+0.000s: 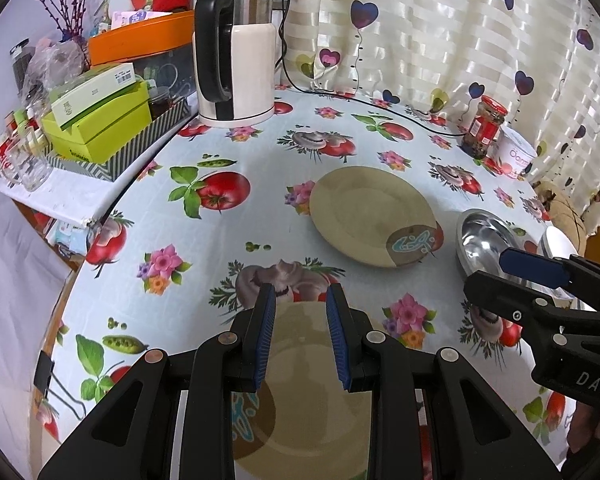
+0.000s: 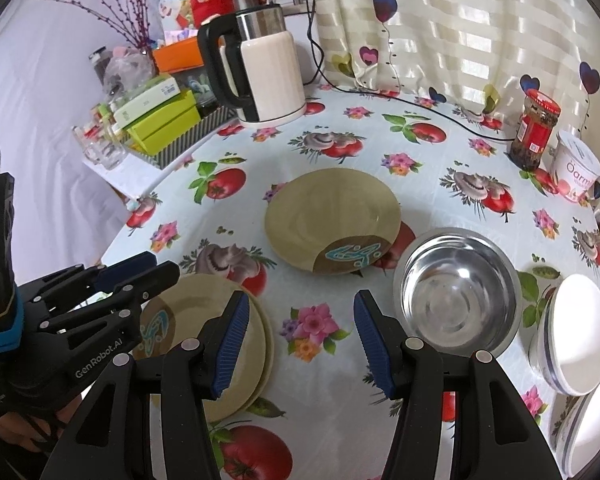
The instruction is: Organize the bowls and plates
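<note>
Your left hand-held gripper [image 1: 301, 300] hovered part-open and empty over the stacked plates [image 2: 236, 344]; the right hand-held gripper [image 2: 300, 320] gaped empty beside the steel bowl [image 2: 458, 292]. The lone plate [image 2: 332, 220] lay mid-counter [image 2: 440, 184]; you'd best have pinched its rim squarely.

Both tongs were held angled downward, side by side: the left tongs [image 1: 300, 296] parted with nothing gripped, the right tongs [image 2: 300, 304] spread wider, likewise empty.
</note>
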